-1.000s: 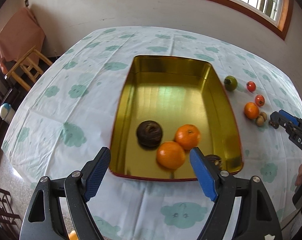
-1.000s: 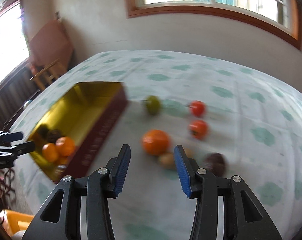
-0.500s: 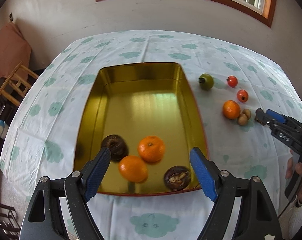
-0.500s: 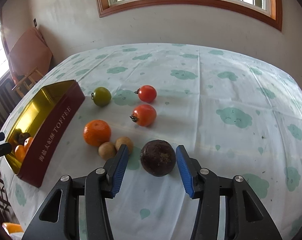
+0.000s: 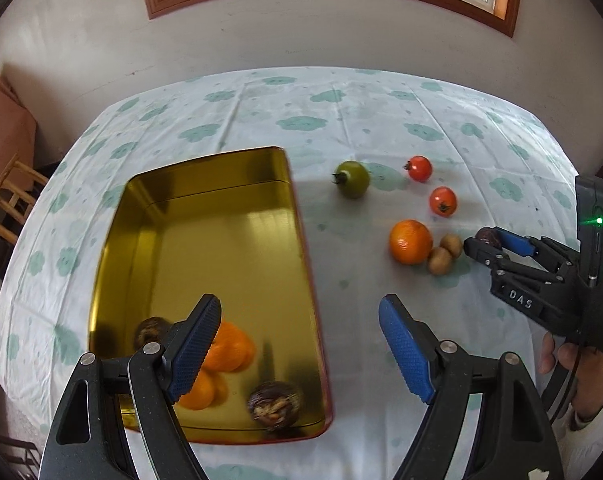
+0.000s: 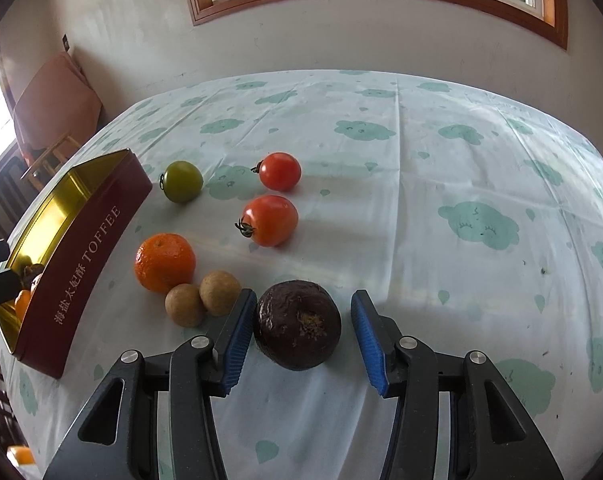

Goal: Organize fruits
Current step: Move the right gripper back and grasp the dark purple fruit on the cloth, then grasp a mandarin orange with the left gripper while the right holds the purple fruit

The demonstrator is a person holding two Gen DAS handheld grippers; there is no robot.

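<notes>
Right wrist view: the right hand-held gripper (image 6: 297, 334) is straddling a dark, wrinkled, round passion fruit (image 6: 297, 325) at lower centre of the frame. Its ribbed blue pads (image 6: 237, 334) are standing partly open; the left one is lying just beside the skin, the right one is standing clear, so nothing is being gripped. The fruit is resting on the surface (image 6: 421, 184), which is wearing a pale cloth printed with green clouds.

To the left of the fruit, two small tan, matt longans (image 6: 203, 299) are touching each other, and a dimpled orange (image 6: 164, 262) is sitting against them. Further up, two glossy red tomatoes (image 6: 270, 219) and one smooth green tomato (image 6: 182, 181) are lying apart. At the left edge, a rectangular metal tin (image 6: 89, 264), dark red outside with "TOFFEE" lettering and mirror-gold inside, is holding several fruits.

Left wrist view: the left hand-held gripper (image 5: 299, 354) is hovering wide open and empty over the near right corner of the tin (image 5: 221, 248). Inside, at lower left of the frame, two oranges (image 5: 225, 346) and two dark shrivelled fruits (image 5: 275, 402) are appearing blurred. A person's hand (image 5: 569, 364) is grasping the right tool at the right edge.
</notes>
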